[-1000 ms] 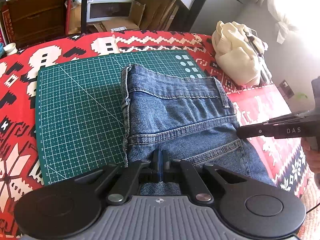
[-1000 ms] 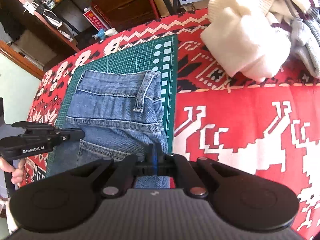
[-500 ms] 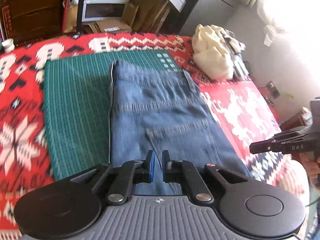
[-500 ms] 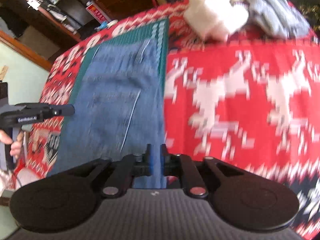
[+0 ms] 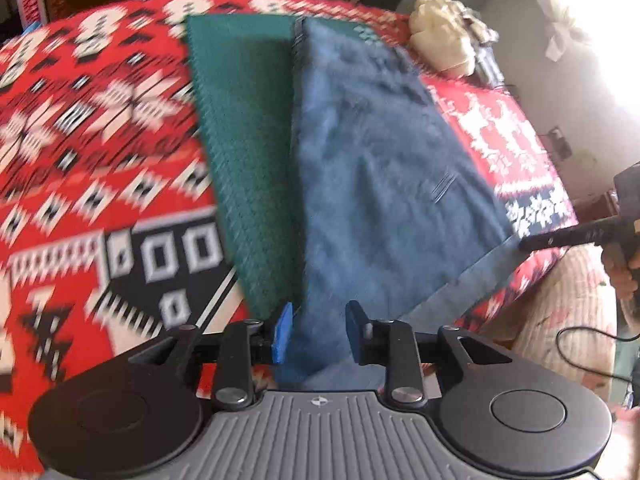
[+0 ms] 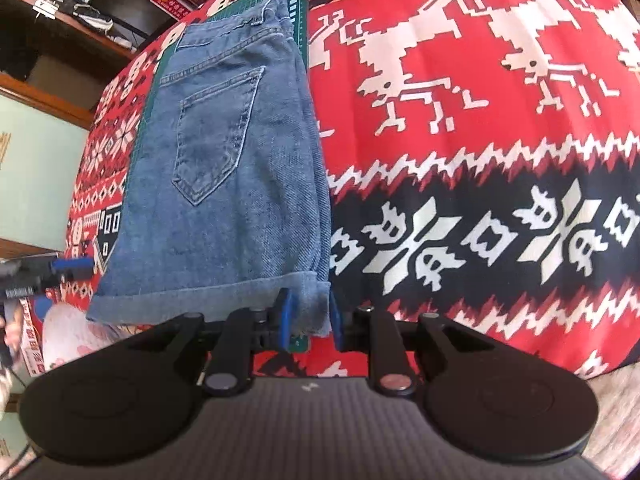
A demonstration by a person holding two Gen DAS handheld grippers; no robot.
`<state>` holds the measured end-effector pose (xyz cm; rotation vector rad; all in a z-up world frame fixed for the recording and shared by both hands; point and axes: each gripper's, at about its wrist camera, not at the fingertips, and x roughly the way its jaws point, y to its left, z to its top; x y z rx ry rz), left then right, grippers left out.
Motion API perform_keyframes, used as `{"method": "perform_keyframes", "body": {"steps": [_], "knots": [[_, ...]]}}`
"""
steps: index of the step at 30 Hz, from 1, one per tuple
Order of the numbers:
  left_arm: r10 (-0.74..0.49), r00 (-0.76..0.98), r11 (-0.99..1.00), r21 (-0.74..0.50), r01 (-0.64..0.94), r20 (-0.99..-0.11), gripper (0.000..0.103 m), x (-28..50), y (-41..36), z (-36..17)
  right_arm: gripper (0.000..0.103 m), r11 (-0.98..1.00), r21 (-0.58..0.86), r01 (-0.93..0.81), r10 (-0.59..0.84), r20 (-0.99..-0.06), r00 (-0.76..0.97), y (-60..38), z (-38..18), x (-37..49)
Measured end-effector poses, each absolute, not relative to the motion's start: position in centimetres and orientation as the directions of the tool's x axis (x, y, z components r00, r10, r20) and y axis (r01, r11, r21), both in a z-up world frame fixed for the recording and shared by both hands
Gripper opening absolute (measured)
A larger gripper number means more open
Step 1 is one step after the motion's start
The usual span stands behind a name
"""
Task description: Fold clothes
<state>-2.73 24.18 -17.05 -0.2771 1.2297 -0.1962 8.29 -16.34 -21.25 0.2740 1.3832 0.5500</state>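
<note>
The left gripper [image 5: 318,332] is spread wide, its blue pads on either side of the near hem corner of the denim shorts [image 6: 224,168] without pinching it. The right gripper [image 6: 310,320] is likewise released, straddling the hem's other corner at the near edge of the surface. The shorts lie flat and stretched lengthwise, half on a green cutting mat [image 5: 240,152], half on the red patterned blanket [image 6: 480,160] that covers the surface. The right view is sharp and shows a back pocket and rolled cuff; the left view is blurred. Only the left view shows the cream clothes pile [image 5: 444,40] at the far edge and the pale wall behind.
</note>
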Motion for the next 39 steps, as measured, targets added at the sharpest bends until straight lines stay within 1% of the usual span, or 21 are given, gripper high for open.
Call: {"method": "perform_keyframes", "body": {"steps": [4, 7, 9, 10, 11, 12, 15, 16, 17, 19, 20, 21, 23, 25, 27, 29, 32, 35, 39], "knots": [[-0.320, 0.297, 0.933, -0.353, -0.062, -0.899, 0.032, -3.9, 25.1, -18.4, 0.023, 0.843, 0.502, -0.193, 0.522, -0.850, 0.074, -15.9, -21.8, 8.7], [-0.336, 0.274, 0.929, -0.365, -0.061, -0.901, 0.035, -4.1, 24.7, -19.6, 0.025, 0.844, 0.499, -0.198, 0.520, -0.852, 0.068, -15.6, -21.9, 8.7], [-0.359, 0.261, 0.918, -0.390, -0.077, -0.896, 0.035, -4.1, 24.7, -20.4, 0.025, 0.844, 0.501, -0.191, 0.521, -0.851, 0.066, -15.5, -22.0, 8.8], [-0.375, 0.264, 0.908, -0.410, -0.088, -0.888, 0.035, -4.1, 24.8, -20.5, 0.022, 0.844, 0.501, -0.190, 0.521, -0.851, 0.068, -15.5, -22.0, 8.8], [-0.384, 0.262, 0.902, -0.420, -0.096, -0.885, 0.033, -4.0, 24.8, -20.5, 0.021, 0.844, 0.498, -0.197, 0.519, -0.852, 0.072, -15.4, -21.9, 8.7], [-0.390, 0.259, 0.899, -0.426, -0.101, -0.884, 0.029, -4.0, 24.8, -20.5, 0.019, 0.845, 0.495, -0.204, 0.518, -0.852, 0.076, -15.2, -21.8, 8.6], [-0.398, 0.255, 0.898, -0.431, -0.085, -0.881, 0.025, -4.1, 24.5, -20.3, 0.016, 0.851, 0.479, -0.218, 0.505, -0.859, 0.084, -14.8, -21.5, 8.3], [-0.401, 0.253, 0.898, -0.432, -0.082, -0.881, 0.020, -4.2, 24.4, -20.2, 0.016, 0.852, 0.475, -0.219, 0.501, -0.861, 0.084, -14.7, -21.4, 8.3], [-0.404, 0.250, 0.897, -0.435, -0.081, -0.880, 0.019, -4.2, 24.3, -20.1, 0.015, 0.853, 0.472, -0.222, 0.499, -0.863, 0.082, -14.6, -21.3, 8.3], [-0.399, 0.249, 0.900, -0.429, -0.077, -0.882, 0.019, -4.2, 24.1, -20.0, 0.015, 0.854, 0.468, -0.228, 0.495, -0.865, 0.080, -14.4, -21.1, 8.3], [-0.398, 0.247, 0.900, -0.429, -0.082, -0.883, 0.021, -4.1, 24.1, -20.2, 0.015, 0.854, 0.470, -0.225, 0.496, -0.865, 0.077, -14.5, -21.2, 8.4], [-0.406, 0.247, 0.893, -0.439, -0.100, -0.880, 0.023, -4.1, 24.2, -20.4, 0.016, 0.854, 0.471, -0.222, 0.497, -0.865, 0.074, -14.6, -21.2, 8.4], [-0.419, 0.252, 0.882, -0.457, -0.115, -0.872, 0.030, -4.0, 24.4, -20.5, 0.016, 0.853, 0.477, -0.212, 0.500, -0.863, 0.070, -14.7, -21.4, 8.5], [-0.402, 0.257, 0.894, -0.437, -0.100, -0.879, 0.019, -3.9, 24.0, -20.3, 0.016, 0.855, 0.475, -0.210, 0.498, -0.864, 0.073, -14.8, -21.3, 8.5], [-0.384, 0.262, 0.908, -0.414, -0.069, -0.885, 0.016, -4.0, 23.7, -19.9, 0.015, 0.859, 0.461, -0.222, 0.487, -0.870, 0.081, -14.6, -20.9, 8.2], [-0.399, 0.264, 0.903, -0.427, -0.054, -0.878, 0.015, -4.0, 24.0, -19.4, 0.014, 0.854, 0.462, -0.237, 0.492, -0.866, 0.086, -14.4, -20.0, 8.0], [-0.411, 0.296, 0.894, -0.445, -0.053, -0.862, 0.014, -4.3, 25.1, -18.1, 0.014, 0.834, 0.502, -0.231, 0.527, -0.847, 0.063, -14.2, -19.1, 7.6], [-0.396, 0.308, 0.900, -0.433, -0.058, -0.865, 0.014, -4.9, 25.9, -17.6, 0.014, 0.825, 0.508, -0.248, 0.532, -0.846, 0.040, -13.4, -19.0, 6.7], [-0.387, 0.303, 0.899, -0.429, -0.085, -0.871, 0.014, -5.7, 26.8, -18.6, 0.014, 0.829, 0.490, -0.269, 0.517, -0.856, 0.034, -13.1, -19.4, 5.3]]}}
